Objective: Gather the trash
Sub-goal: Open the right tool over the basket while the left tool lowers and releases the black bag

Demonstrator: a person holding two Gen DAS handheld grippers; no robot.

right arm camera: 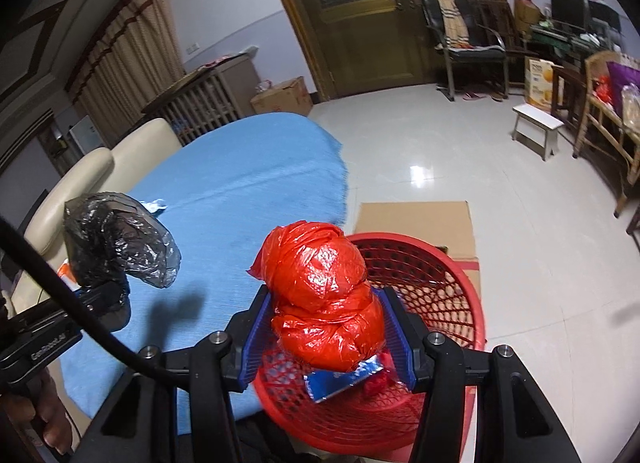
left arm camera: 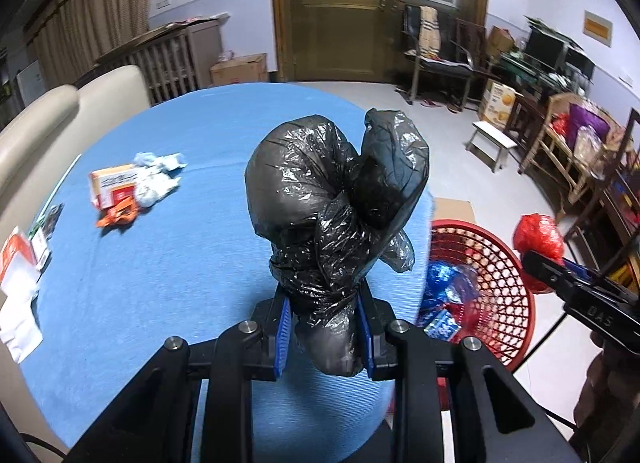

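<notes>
Black trash bag point(left arm camera: 336, 199) clamped in left hand-held gripper point(left arm camera: 325, 337); right hand-held gripper point(right arm camera: 325, 337) grips red bag point(right arm camera: 320, 291) above basket point(right arm camera: 460, 287).

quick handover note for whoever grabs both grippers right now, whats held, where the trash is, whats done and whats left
Left gripper: shut on the knotted black bag, held above the blue-covered table, near its edge.
Right gripper: shut on the balled red bag, held over the red basket on the floor beside the table.
Done: a blue wrapper and some red scraps already lie in the basket.
Left: drop both bags into the basket, then collect the pile on the table: orange box, crumpled paper, orange wrapper. Whether the boxes and papers at the table's edge are trash, I cannot tell.
</notes>
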